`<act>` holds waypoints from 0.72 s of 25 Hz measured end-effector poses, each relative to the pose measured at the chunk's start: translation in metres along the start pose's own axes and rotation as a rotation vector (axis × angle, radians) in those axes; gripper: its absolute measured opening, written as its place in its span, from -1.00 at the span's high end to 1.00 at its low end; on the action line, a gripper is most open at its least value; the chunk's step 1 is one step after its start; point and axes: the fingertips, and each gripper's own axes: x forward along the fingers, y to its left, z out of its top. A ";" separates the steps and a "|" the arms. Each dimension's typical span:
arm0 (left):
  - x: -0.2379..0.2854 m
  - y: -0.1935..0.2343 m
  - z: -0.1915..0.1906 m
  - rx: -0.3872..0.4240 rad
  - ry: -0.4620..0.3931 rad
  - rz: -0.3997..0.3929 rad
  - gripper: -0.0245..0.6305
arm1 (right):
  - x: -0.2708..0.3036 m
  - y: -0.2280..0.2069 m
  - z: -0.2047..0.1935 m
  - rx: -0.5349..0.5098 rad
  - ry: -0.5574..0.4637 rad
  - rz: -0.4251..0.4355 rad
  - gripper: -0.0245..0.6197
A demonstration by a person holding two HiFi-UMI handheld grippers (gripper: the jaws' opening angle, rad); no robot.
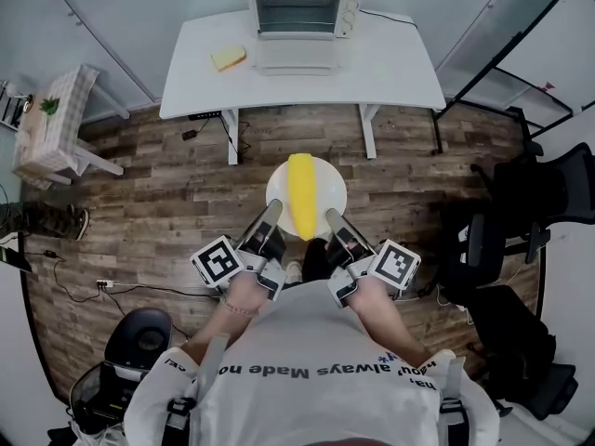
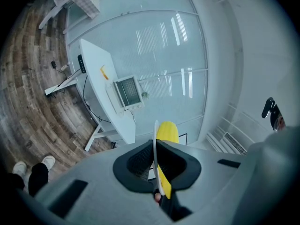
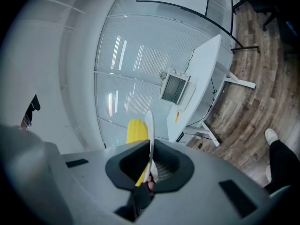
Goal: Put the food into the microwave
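Your left claw is clamped on the near-left rim of the plate, your right claw on the near-right rim. Both gripper views show the black ribbed pads pinching the thin white edge, with the plate seen edge-on between the jaws

Plate: round, flat, smooth glossy white, thin rim. You hold it in the air over the floor, which is brown wood-grain plank

Corn cob: matte yellow, long cylinder with rounded ends. It lies on the plate's top face, roughly on the centre line, between the two claws and touching neither. The near end hangs over the plate's near rim, just beside the jaw tips

Cob long axis runs straight away from you, far end pointing at the table and the microwave. In the left gripper view it sits to the right of the plate edge, in the right gripper view to the left

Microwave: white box, dark glass front, at the back of the table, well apart from the plate. Table: flat white top, white legs. A yellow slab lies on it just left of the microwave
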 end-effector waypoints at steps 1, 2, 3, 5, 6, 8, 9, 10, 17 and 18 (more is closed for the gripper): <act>0.000 0.001 0.000 0.005 0.000 -0.002 0.87 | 0.000 0.000 0.000 -0.002 -0.001 0.006 0.85; 0.003 0.001 0.001 0.011 -0.001 -0.005 0.87 | 0.002 -0.001 0.002 -0.006 -0.001 0.012 0.85; 0.007 0.001 0.002 0.014 -0.002 -0.009 0.87 | 0.004 -0.001 0.006 -0.012 0.000 0.016 0.85; 0.017 0.000 0.004 0.013 -0.006 -0.015 0.87 | 0.008 -0.003 0.015 -0.017 0.001 0.019 0.85; 0.020 0.000 0.004 0.011 -0.009 -0.019 0.87 | 0.009 -0.004 0.018 -0.017 0.001 0.020 0.85; 0.027 0.001 0.006 0.010 -0.014 -0.018 0.87 | 0.013 -0.005 0.025 -0.016 0.003 0.024 0.85; 0.036 0.002 0.009 0.011 -0.016 -0.013 0.87 | 0.017 -0.007 0.034 -0.013 0.004 0.025 0.85; 0.050 0.003 0.014 0.014 -0.015 -0.004 0.87 | 0.024 -0.010 0.047 -0.009 0.007 0.025 0.85; 0.119 0.004 0.032 0.005 -0.023 0.000 0.87 | 0.054 -0.023 0.110 -0.011 0.018 0.026 0.85; 0.124 0.004 0.032 0.004 -0.024 0.002 0.87 | 0.055 -0.024 0.116 -0.011 0.019 0.027 0.85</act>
